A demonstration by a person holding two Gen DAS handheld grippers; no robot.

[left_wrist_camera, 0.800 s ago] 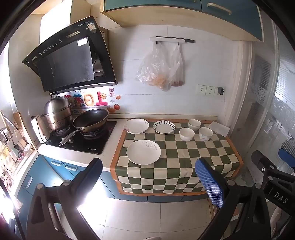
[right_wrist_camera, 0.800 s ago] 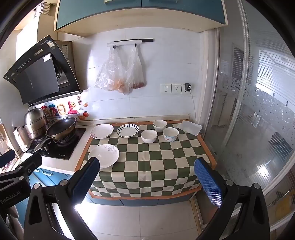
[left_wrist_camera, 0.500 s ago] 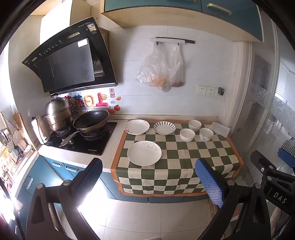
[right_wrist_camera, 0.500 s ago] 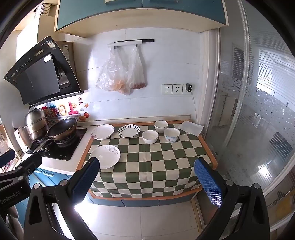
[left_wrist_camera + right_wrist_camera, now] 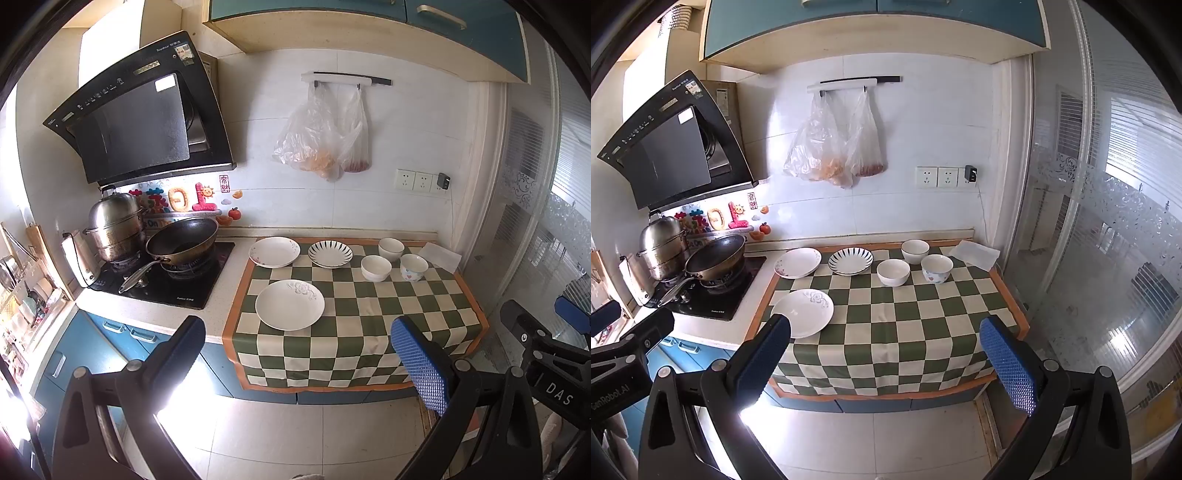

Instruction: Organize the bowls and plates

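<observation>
Overhead, left hand-held gripper (image 5: 297, 349) wide open and empty, right hand-held gripper (image 5: 886, 349) likewise, three plates (image 5: 290, 304) and three bowls (image 5: 376, 268) apart on the checked desk (image 5: 369, 314).

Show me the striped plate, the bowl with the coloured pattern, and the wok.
striped plate (image 5: 330, 253), left wrist view, on its white centre.
bowl with the coloured pattern (image 5: 936, 269), right wrist view, on its inner wall.
wok (image 5: 183, 236), left wrist view, on its dark inside.

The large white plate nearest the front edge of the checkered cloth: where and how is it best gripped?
Grip the large white plate by its near rim, coming in low from the front with one finger under the lip, one above. It lies flat with a raised rim, apart from the other dishes. The open left gripper faces it.
</observation>
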